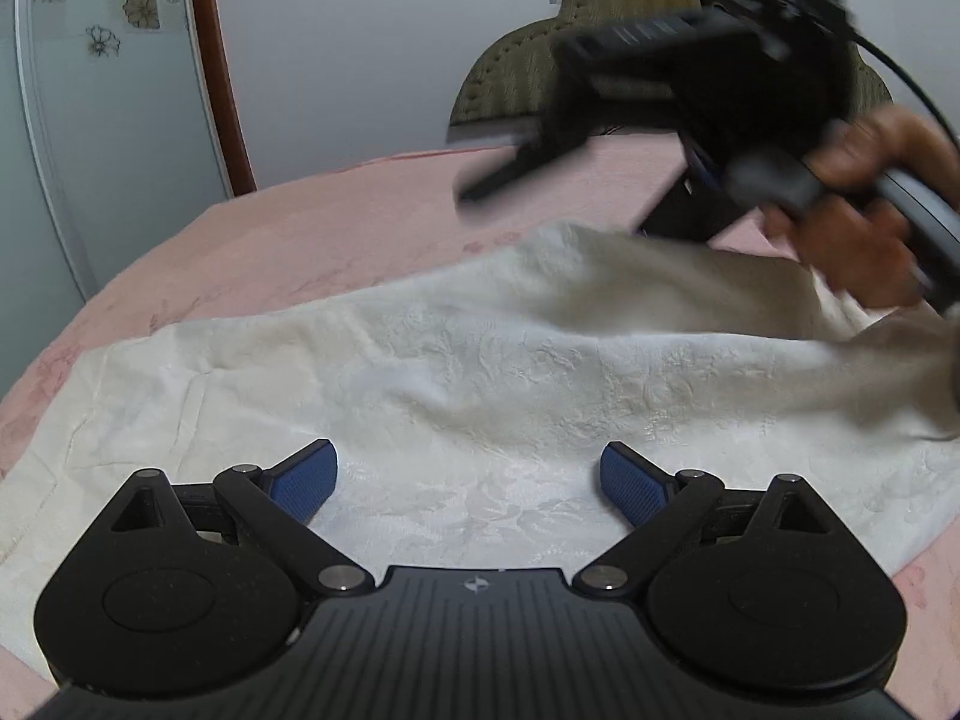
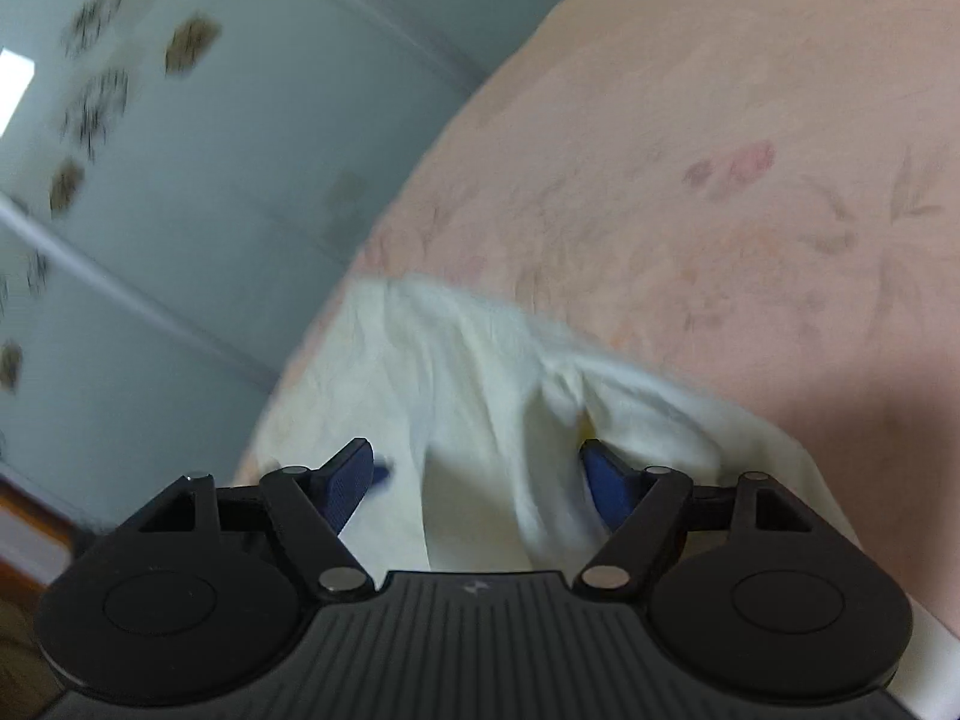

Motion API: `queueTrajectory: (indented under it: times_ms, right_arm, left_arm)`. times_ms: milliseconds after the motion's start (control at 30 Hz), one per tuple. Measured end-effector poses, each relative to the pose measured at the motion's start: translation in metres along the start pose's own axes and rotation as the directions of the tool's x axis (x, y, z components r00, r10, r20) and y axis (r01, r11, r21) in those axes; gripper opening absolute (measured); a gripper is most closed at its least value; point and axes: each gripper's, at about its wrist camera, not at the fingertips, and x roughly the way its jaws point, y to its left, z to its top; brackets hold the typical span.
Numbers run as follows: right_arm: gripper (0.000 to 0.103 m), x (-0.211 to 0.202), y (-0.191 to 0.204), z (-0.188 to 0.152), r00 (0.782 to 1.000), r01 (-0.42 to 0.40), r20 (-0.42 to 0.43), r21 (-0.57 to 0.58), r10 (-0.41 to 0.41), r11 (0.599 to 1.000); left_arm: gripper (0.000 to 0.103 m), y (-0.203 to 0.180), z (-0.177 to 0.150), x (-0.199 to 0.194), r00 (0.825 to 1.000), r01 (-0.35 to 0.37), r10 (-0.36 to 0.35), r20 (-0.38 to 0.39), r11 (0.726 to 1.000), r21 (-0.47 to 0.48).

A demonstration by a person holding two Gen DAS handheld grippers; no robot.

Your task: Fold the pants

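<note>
While both grippers (image 1: 468,480) (image 2: 480,480) gape empty, white pants (image 1: 420,372) leave pink bedspread (image 1: 336,228) bare beyond.

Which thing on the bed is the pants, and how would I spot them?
Find the big pink bed with faint flowers on its cover. Lying across it is a long, cream-white cloth: the pants. They are the only pale, bumpy-patterned cloth on the pink cover, with one part bunched up near the right gripper.
</note>
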Motion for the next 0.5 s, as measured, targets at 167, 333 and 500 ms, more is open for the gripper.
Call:
queueTrajectory:
  times_ms: [167, 333, 500]
  right_arm:
    - [0.077, 0.002, -0.034, 0.033, 0.994, -0.002, 0.103, 0.212, -0.021, 0.977]
    - [0.075, 0.012, -0.032, 0.037, 0.996, 0.079, 0.037, 0.177, -0.087, 0.981]
    - [0.077, -0.077, -0.012, 0.034, 0.862, 0.405, 0.261, 0.158, -0.434, 0.9]
  left_arm:
    - [0.098, 0.004, 0.0, 0.004, 1.0, 0.011, -0.011, -0.018, 1.0, -0.016]
    - [0.1, 0.004, 0.001, 0.005, 1.0, 0.005, -0.006, -0.024, 1.0, -0.016]
    - [0.1, 0.004, 0.002, 0.005, 1.0, 0.006, -0.006, -0.025, 1.0, -0.018]
